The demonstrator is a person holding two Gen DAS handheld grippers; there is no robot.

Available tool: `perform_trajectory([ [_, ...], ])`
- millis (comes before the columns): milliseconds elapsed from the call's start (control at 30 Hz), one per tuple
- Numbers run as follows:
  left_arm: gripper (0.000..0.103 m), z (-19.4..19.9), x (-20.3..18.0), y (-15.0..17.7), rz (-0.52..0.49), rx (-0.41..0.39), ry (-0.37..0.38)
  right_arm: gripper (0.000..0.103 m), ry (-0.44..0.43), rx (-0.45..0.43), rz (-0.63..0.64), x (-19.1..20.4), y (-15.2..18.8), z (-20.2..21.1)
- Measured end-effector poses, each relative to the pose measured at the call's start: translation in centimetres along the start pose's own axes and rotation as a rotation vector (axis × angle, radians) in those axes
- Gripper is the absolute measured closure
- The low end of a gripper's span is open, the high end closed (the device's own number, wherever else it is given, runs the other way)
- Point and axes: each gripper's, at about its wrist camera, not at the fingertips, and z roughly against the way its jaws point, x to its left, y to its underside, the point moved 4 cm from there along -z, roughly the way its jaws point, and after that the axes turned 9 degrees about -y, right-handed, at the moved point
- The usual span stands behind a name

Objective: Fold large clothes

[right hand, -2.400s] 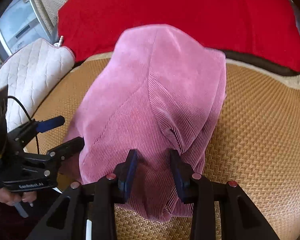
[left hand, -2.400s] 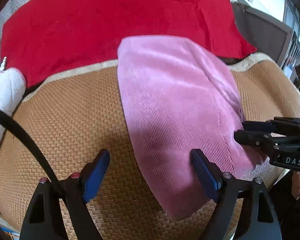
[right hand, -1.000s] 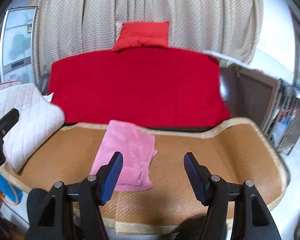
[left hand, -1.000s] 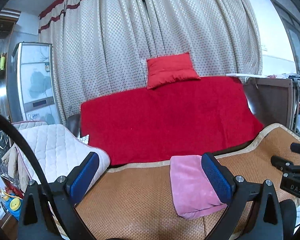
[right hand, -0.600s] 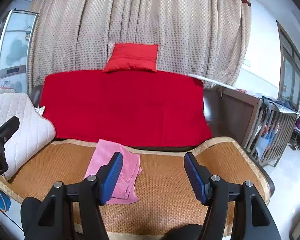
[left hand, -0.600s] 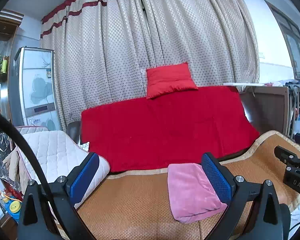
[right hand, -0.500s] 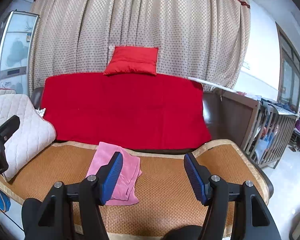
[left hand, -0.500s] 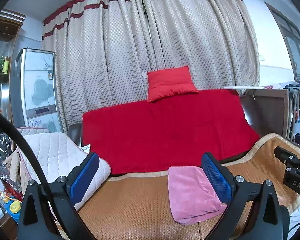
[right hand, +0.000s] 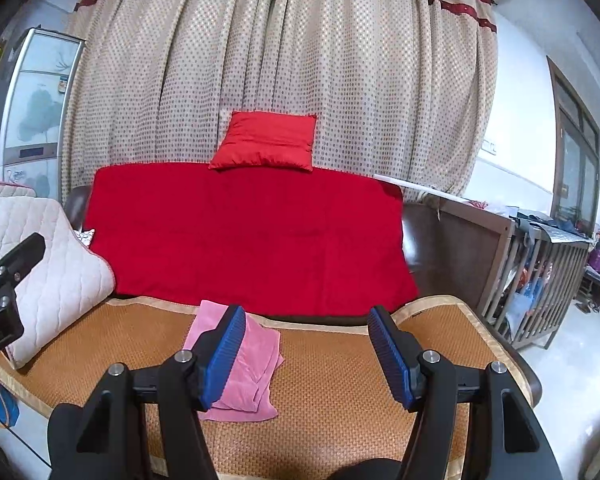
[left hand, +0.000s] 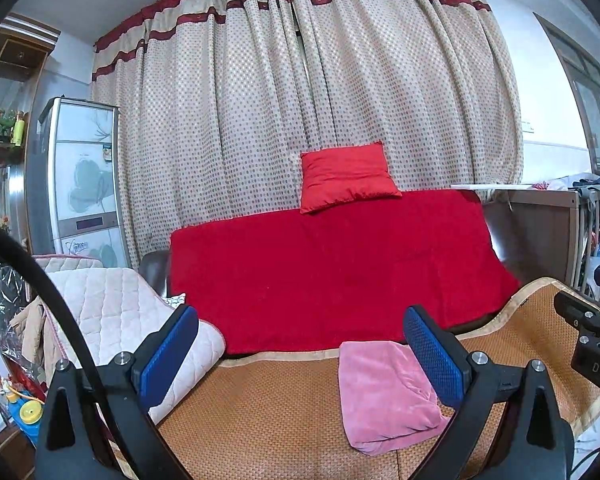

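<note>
A folded pink corduroy garment (left hand: 383,392) lies flat on the woven tan seat mat (left hand: 268,412) of a sofa. It also shows in the right wrist view (right hand: 252,364), partly behind my left finger there. My left gripper (left hand: 300,352) is open and empty, held back from the sofa, with the garment to its right. My right gripper (right hand: 305,354) is open and empty, also back from the sofa, with the garment at its left finger. Part of the right gripper's body (left hand: 591,340) shows at the left wrist view's right edge.
A red blanket (left hand: 331,264) covers the sofa back, with a red cushion (left hand: 345,176) on top. A quilted cream armrest cover (left hand: 112,312) sits at the left. A dark wooden armrest (right hand: 459,248) and railed furniture (right hand: 547,280) stand at the right. Dotted curtains hang behind.
Both grippers let go of the pink garment, opened wide and pulled back and up from the sofa. The garment lies folded on the mat. In the last half second little has moved.
</note>
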Motion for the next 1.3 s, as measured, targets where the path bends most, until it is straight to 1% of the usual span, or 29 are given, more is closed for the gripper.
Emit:
perform_trajectory([
  [633,0.001,0.55,0.0,-0.27,-0.001,-0.016,-0.008,0.035,0.015,-0.016,0.003,0.09,-0.22,0.7],
  [1300,0.001,0.75,0.49,-0.14,0.011,-0.017,-0.007,0.035,0.028,-0.026,0.01,0.1,-0.38,0.96],
])
